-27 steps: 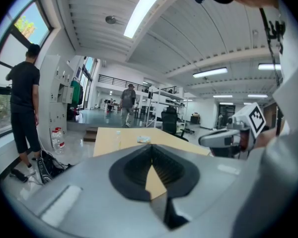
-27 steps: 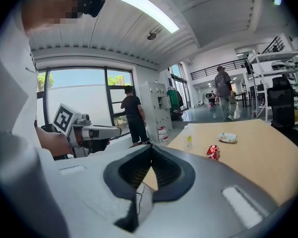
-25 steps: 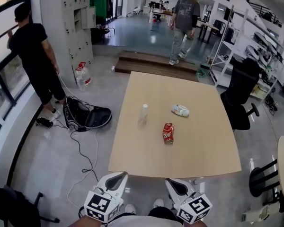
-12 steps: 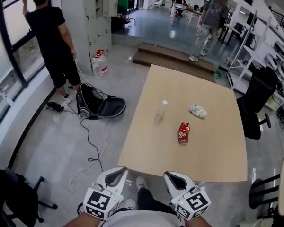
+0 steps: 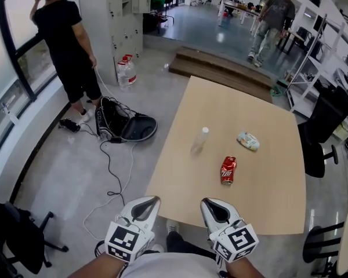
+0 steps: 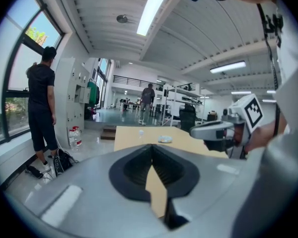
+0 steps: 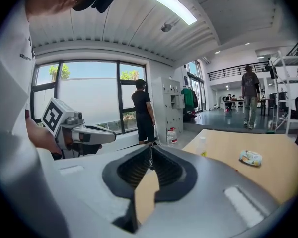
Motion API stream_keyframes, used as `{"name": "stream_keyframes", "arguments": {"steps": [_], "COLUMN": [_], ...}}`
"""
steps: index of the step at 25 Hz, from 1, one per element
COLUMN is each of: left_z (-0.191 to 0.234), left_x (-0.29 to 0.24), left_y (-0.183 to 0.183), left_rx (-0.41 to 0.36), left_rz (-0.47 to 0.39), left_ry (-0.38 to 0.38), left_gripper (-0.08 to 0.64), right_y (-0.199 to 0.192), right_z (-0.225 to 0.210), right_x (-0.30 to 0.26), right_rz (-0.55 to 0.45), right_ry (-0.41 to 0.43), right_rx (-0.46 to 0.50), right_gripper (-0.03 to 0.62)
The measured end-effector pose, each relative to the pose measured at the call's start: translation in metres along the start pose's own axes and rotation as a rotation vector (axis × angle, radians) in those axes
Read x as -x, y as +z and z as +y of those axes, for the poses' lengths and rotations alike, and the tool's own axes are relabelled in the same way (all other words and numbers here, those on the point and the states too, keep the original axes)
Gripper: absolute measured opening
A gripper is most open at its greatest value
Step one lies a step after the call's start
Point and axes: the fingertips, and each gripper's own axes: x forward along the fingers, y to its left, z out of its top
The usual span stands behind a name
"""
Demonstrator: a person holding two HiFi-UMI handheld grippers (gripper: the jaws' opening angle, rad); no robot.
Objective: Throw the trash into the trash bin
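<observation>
- Both tongs are clenched with nothing in them: left tongs and right tongs hang side by side at the near edge of the counter.
- All the trash sits ahead of them, none within reach yet.
- Count: one red can, one clear bottle, one crumpled wrapper. So three bits total.
- The can is closest, just ahead of the right tongs. It's crushed and lying down, so probably light with thin, stiff walls. I'd clamp across the flattened middle.
- The bottle stands upright further out, ahead between the two tongs. It looks empty, tippy and slick, so grab mid-body.
- The wrapper is furthest, off to the right of the right tongs. It's soft, so pinch a raised fold.
- Can't spot a trash bin in any view.
</observation>
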Motion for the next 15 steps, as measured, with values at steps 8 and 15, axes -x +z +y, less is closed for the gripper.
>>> {"name": "stream_keyframes", "arguments": {"steps": [8, 15], "left_z": [0.01, 0.019], "left_x": [-0.046, -0.082], "left_y": [-0.007, -0.011], "left_rx": [-0.018, -0.02], "left_rz": [0.073, 0.126], "left_ry": [-0.03, -0.05], "left_gripper": [0.008, 0.008], "right_y": [-0.009, -0.016], "right_z": [-0.045, -0.072], "right_x": [-0.036, -0.065], "right_rz": [0.039, 0.063], "right_ry": [-0.028, -0.029], "right_rx": [-0.03, -0.057], "right_gripper": [0.06, 0.089]}}
